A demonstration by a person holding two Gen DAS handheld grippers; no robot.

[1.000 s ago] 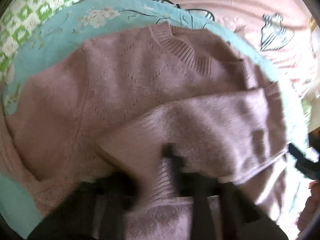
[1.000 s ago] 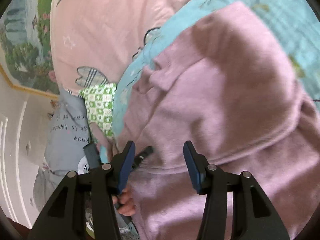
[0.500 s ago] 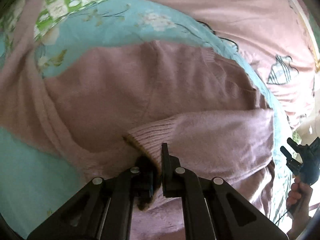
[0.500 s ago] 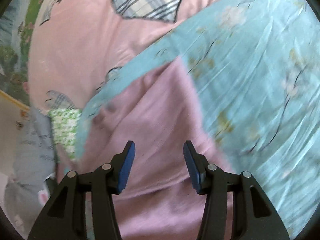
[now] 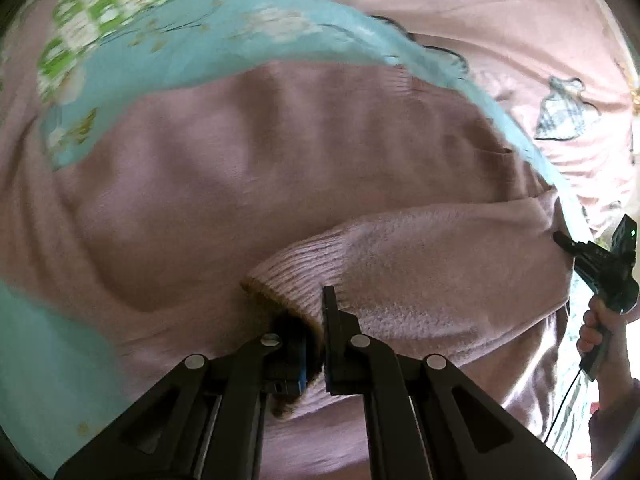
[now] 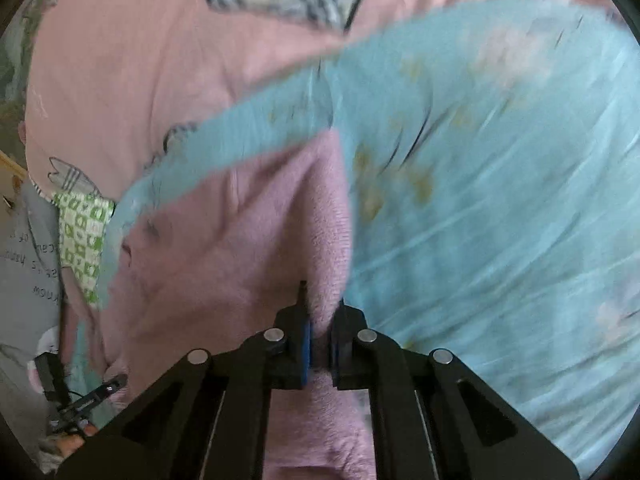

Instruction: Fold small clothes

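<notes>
My left gripper clamps the ribbed cuff of the pink sweater; my right gripper has just closed on its fuzzy edge; the sweater lies spread on a blue sheet, one sleeve folded across its body.

Both cameras ride on hand-held grippers and look steeply down along their own fingers, close over the bedding. The left wrist view faces across the pink sweater toward the pink sheet, with the right gripper at its right edge. The right wrist view hangs low over the sweater's edge and the blue floral cloth. Both views share sweater, blue cloth, pink sheet and green checked fabric
</notes>
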